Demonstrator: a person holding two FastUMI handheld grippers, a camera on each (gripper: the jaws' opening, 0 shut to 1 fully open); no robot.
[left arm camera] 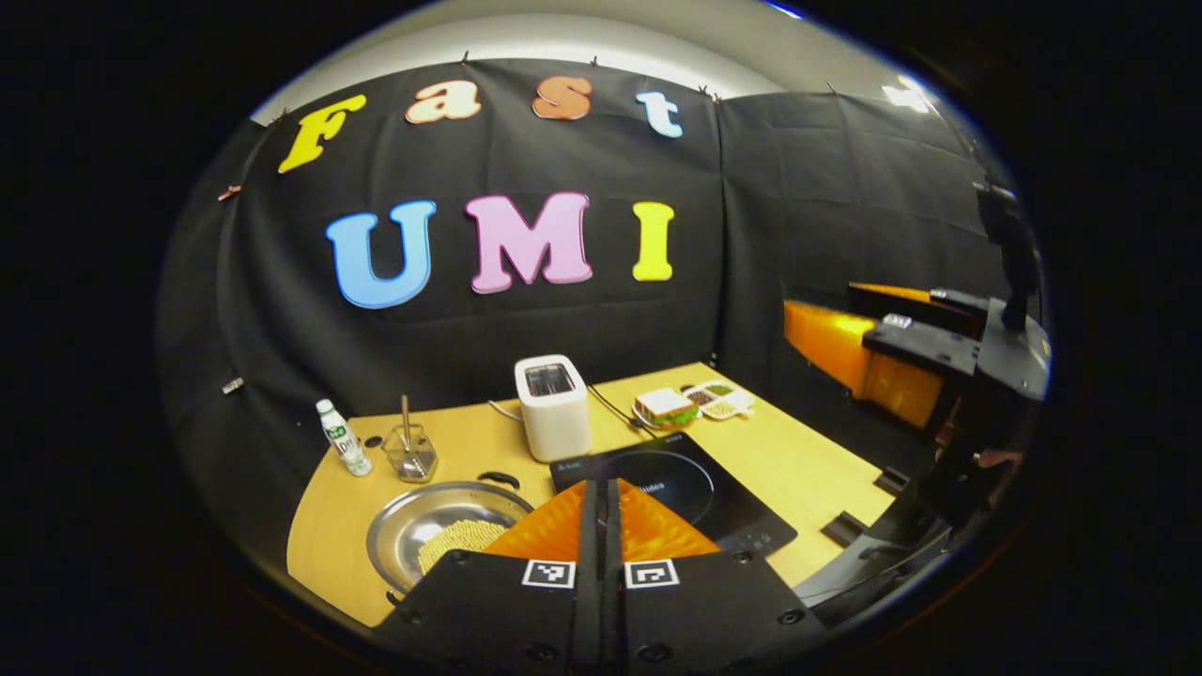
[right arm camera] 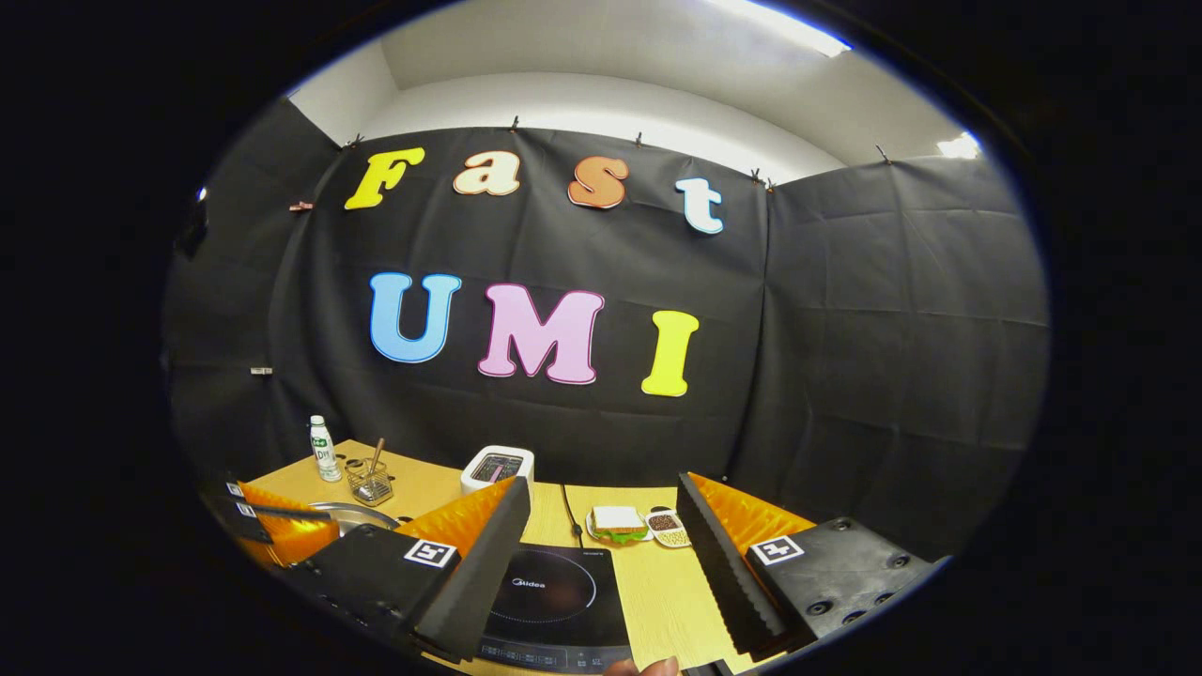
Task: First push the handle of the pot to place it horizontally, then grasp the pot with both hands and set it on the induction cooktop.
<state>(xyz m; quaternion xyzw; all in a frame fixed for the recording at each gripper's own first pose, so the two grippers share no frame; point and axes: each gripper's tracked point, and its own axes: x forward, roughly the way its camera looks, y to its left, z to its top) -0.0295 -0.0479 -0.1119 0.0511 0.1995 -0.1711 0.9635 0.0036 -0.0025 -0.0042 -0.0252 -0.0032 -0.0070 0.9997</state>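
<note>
Left gripper (left arm camera: pixel 601 498) pressed closed over the cooktop (left arm camera: pixel 671 488) beside the pot (left arm camera: pixel 441 530); right gripper (right arm camera: pixel 601 526) spread wide

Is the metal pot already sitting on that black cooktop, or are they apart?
Apart. The left gripper view shows the pot resting on the wooden table to the left of the induction cooktop, with a strip of bare wood between them.

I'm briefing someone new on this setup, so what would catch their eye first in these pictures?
Probably the black induction cooktop at the middle of the wooden table, with the steel pot holding pale grains just to its left. Behind the cooktop stands a white toaster. In the foreground, the left hand-held gripper is shut, while the right hand-held gripper is spread wide open above the cooktop.
</note>
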